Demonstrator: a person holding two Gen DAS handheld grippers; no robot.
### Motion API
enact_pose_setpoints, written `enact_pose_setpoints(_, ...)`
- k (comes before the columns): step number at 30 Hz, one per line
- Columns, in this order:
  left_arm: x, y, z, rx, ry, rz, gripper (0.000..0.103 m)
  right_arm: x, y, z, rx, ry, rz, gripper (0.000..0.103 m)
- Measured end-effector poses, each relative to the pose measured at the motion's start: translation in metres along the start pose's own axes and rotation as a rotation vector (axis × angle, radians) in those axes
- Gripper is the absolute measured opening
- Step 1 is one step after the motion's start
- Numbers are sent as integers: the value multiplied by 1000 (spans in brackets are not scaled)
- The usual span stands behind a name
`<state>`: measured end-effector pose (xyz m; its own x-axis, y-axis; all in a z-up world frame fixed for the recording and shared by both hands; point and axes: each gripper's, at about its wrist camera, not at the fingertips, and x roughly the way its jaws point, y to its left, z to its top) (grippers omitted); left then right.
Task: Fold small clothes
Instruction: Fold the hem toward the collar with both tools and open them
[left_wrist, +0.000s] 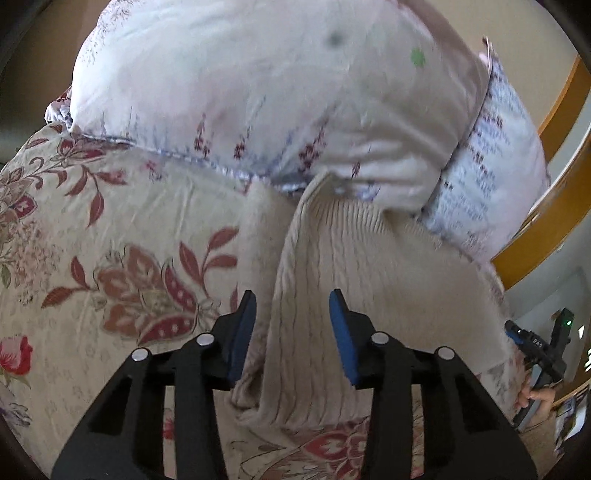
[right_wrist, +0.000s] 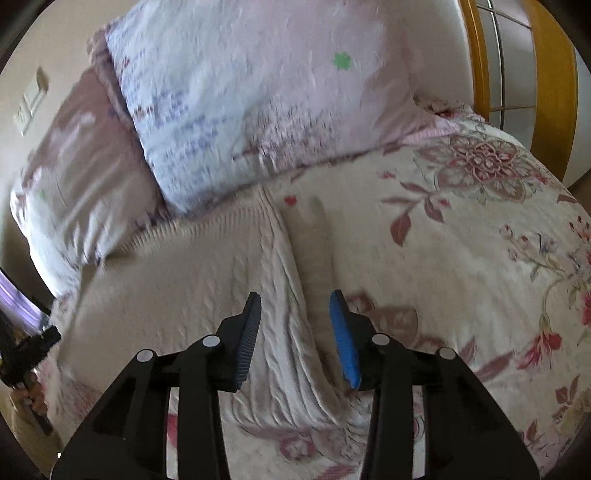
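Sweater: cream cable-knit sweater (left_wrist: 369, 266) lay on floral bedspread (left_wrist: 129, 229), near pillows.
Left claw (left_wrist: 292, 332): wide, empty.
Right claw (right_wrist: 295, 332): wide, empty.

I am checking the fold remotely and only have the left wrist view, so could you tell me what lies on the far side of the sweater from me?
Observer: Beyond the cream cable-knit sweater the floral bedspread runs on to a wooden headboard frame.
Operator: Thank you. Is the right gripper closed on the knit?
Observer: No, the right gripper is open, its fingers either side of the sweater's folded edge.
Operator: Is anything tucked beside that edge?
Observer: Yes, a narrow strip of the same cream fabric, perhaps a sleeve, lies along it.
Operator: And the pillows?
Observer: A second, pinker pillow sits beside the white floral pillow.
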<state>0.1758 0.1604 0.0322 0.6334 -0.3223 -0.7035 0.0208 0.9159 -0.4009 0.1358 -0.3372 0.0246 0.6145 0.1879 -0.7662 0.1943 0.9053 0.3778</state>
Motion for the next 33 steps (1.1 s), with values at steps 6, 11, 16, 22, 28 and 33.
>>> enact_pose_setpoints(6, 10, -3, -12, 32, 42, 18, 21, 0, 10, -10, -80, -7, -40, 12)
enact_pose_setpoints(11, 13, -1, -14, 32, 58, 27, 9, -10, 16, -11, -92, -31, -52, 9)
enact_pose_setpoints(16, 9, 1, -15, 32, 55, 11, 7, -17, 17, -13, -92, -40, -67, 8)
enact_pose_setpoints(22, 1, 6, -19, 33, 62, -17, 6, -21, 14, -24, -75, -16, -81, 8)
enact_pose_setpoints(28, 7, 10, -23, 29, 66, -13, 7, -2, 8, -25, -60, 25, -141, 8)
enact_pose_setpoints(33, 4, 9, -23, 21, 65, -18, 10, -1, 13, -21, -65, 34, -163, 13)
